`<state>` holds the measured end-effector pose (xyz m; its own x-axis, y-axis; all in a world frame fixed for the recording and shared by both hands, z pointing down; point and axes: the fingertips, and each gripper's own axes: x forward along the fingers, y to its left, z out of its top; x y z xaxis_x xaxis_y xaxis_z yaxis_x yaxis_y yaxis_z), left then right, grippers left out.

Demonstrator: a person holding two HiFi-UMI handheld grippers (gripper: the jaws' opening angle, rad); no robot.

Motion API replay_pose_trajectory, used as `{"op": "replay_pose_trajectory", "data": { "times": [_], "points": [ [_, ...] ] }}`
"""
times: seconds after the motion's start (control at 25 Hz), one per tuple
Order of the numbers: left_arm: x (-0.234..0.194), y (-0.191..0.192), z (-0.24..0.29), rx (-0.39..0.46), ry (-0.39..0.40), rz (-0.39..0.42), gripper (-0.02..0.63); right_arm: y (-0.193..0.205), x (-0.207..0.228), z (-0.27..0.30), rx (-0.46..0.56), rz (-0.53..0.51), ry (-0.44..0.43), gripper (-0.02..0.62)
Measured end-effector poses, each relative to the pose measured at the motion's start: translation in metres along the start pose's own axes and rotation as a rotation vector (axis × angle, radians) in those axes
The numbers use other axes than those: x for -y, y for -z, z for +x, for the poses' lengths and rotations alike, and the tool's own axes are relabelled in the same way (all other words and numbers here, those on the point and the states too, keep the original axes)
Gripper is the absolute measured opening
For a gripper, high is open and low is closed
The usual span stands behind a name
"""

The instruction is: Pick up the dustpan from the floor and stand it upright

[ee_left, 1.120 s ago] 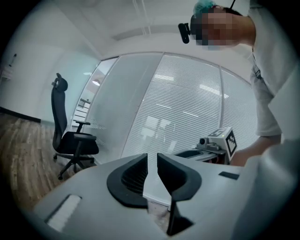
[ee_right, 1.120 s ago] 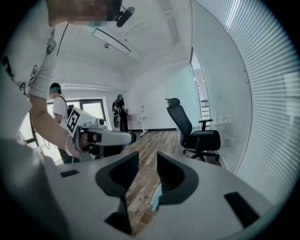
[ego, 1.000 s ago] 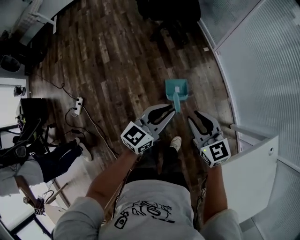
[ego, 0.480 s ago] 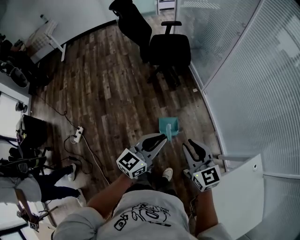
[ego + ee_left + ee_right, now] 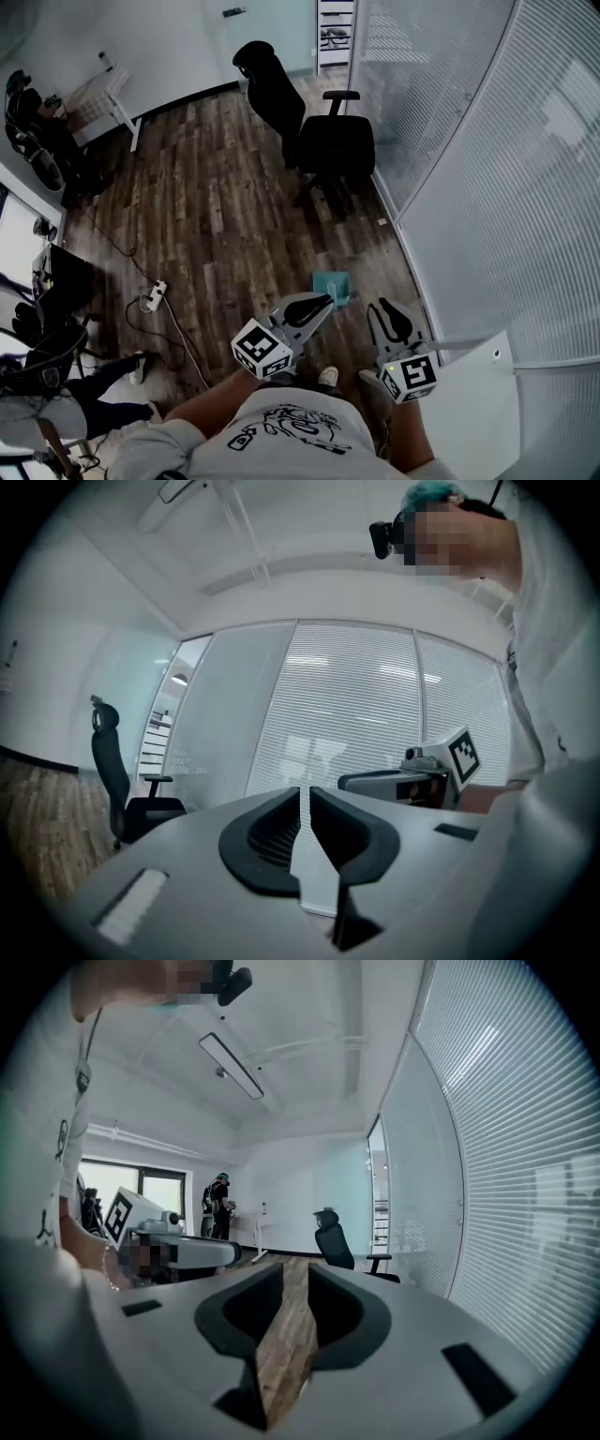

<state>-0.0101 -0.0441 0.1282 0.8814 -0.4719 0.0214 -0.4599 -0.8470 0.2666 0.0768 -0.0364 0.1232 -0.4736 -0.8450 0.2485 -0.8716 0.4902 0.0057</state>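
Note:
A teal dustpan (image 5: 331, 284) lies on the wood floor beside the glass wall, its handle pointing toward me. Both grippers hang well above it and touch nothing. My left gripper (image 5: 326, 300) points level, with only a thin slit between its jaws and nothing in them; in the left gripper view, the left gripper (image 5: 302, 791) faces the blinds. My right gripper (image 5: 388, 306) is at the right. The right gripper view shows the right gripper (image 5: 295, 1265) with a narrow gap and bare floor between its pads. Its jaws have just been closing on nothing.
A black office chair (image 5: 323, 141) stands farther along the glass wall (image 5: 469, 187). A power strip (image 5: 155, 296) with cables lies on the floor at the left. A white panel (image 5: 473, 398) is at my right. Another person (image 5: 37, 412) sits at the far left.
Both grippers have risen away from the floor and the dustpan. The dustpan stays where it lay. The head view now takes in much more of the room.

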Motion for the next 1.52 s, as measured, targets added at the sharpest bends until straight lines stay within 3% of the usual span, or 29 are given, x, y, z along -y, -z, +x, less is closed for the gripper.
{"op": "replay_pose_trajectory", "data": {
  "times": [0.64,1.52],
  "points": [
    [0.003,-0.063,-0.031,0.051,-0.11,0.053,0.029,-0.065,-0.026,-0.021,0.04,-0.048,0.048,0.067],
    [-0.002,-0.056,-0.048,0.072,-0.106,0.046,0.029,-0.068,-0.058,-0.008,0.059,-0.052,0.036,0.055]
  ]
}}
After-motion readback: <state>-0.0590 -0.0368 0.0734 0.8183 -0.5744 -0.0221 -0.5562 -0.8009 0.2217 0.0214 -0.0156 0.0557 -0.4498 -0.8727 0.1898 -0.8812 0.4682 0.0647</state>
